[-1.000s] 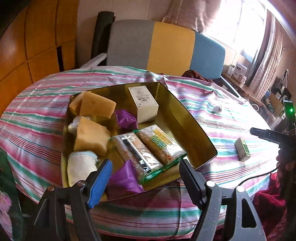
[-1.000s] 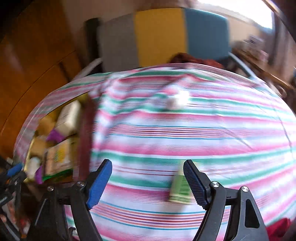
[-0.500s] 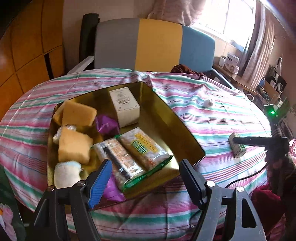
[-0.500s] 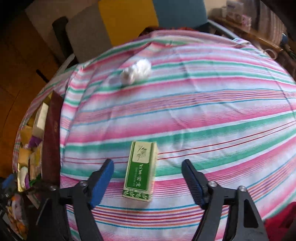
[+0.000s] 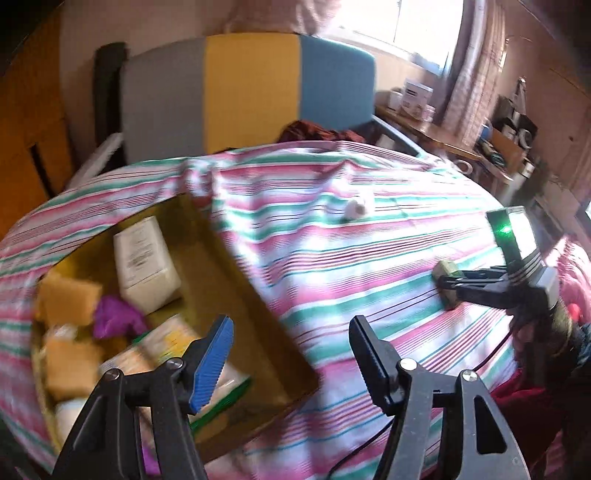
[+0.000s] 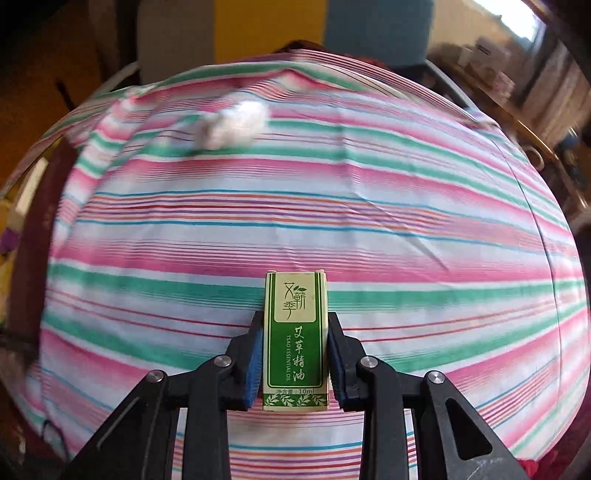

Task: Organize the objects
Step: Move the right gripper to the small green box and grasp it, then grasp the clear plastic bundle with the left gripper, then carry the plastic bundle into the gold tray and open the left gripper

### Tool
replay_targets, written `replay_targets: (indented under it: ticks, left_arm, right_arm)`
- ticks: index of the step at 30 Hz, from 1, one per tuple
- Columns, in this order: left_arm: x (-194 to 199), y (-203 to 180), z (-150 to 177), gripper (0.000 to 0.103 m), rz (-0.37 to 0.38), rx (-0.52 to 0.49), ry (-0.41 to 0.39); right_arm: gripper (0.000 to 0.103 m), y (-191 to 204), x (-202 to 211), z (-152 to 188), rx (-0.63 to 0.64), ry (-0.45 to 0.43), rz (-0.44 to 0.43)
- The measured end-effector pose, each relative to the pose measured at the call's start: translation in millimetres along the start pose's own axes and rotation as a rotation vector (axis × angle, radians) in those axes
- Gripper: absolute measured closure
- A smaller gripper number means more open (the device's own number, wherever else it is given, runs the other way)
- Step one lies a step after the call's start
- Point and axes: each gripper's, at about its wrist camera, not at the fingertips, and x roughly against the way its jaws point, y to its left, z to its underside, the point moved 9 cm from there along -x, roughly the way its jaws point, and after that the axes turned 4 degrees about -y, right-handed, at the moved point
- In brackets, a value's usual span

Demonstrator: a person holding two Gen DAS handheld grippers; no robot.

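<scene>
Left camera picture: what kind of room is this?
Probably a lived-in room at home: a table under a striped tablecloth, a grey, yellow and blue chair behind it, and a curtained window above a cluttered side desk.

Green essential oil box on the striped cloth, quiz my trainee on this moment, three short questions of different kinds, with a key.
1. True or false: the right tool is shut on the green box.
2. What small white thing lies further back on the striped cloth?
3. The white carton sits: A) in the gold tray, B) on the chair.
Key: 1 true; 2 a cotton ball; 3 A.
</scene>
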Motion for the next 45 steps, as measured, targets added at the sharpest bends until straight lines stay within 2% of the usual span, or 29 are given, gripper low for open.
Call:
replay_targets:
  ticks: [3, 8, 11, 19, 24, 27, 30, 31, 33, 36, 42, 45]
  left_arm:
    - [-19.9, -18.0, -17.2, 0.037, 0.033, -0.025, 0.013]
    - [-62.9, -42.7, -46.4, 0.037, 0.072, -0.04, 0.052]
    - [-87.5, -58.1, -60.6, 0.037, 0.079, -0.083, 0.065]
    - [-161.0, -84.6, -92.9, 0.045, 0.09, -0.186, 0.118]
    - [-202.9, -100.5, -108.1, 0.045, 0.107, -0.225, 0.147]
    - [-229.9, -104.9, -108.7, 0.046, 0.074, -0.26, 0.187]
    - [-252.1, -104.9, -106.0, 0.066, 0.057, -0.261, 0.22]
    - [-252.9, -105.3, -109.4, 0.068, 0.056, -0.258, 0.196]
    - [-250.1, -109.2, -108.8, 0.069, 0.106, -0.222, 0.2]
    - [-234.7, -111.4, -99.6, 0.069, 0.101, -0.229, 0.175]
    - [-179.6, -106.6, -59.0, 0.069, 0.085, -0.217, 0.104]
    - [-154.0, -106.2, -29.2, 0.069, 0.085, -0.207, 0.095]
  right_arm:
    - [0.072, -7.0, -0.8, -1.4, -0.001, -0.002, 0.029]
    - [0.072, -10.3, -1.5, 0.9, -0.018, 0.011, 0.014]
    - [0.072, -9.7, -5.2, 0.8, -0.024, 0.024, 0.009]
    - [0.072, -7.5, -4.8, 0.6, -0.029, 0.03, -0.015]
    - [0.072, -6.4, -6.3, 0.0, -0.028, 0.037, -0.018]
    - [0.072, -6.5, -7.9, -1.2, -0.027, 0.038, -0.022]
    - [0.071, -7.9, -10.4, -3.6, -0.026, 0.037, -0.024]
    - [0.071, -7.7, -9.8, -3.4, -0.024, 0.037, -0.024]
    - [0.071, -8.5, -10.6, -4.0, -0.024, 0.036, -0.027]
    - [0.072, -8.0, -10.1, -3.6, -0.017, 0.037, -0.03]
    - [0.072, -11.0, -15.8, -6.1, -0.026, 0.041, -0.041]
    - [0.072, -12.8, -17.5, -6.9, -0.038, 0.041, -0.047]
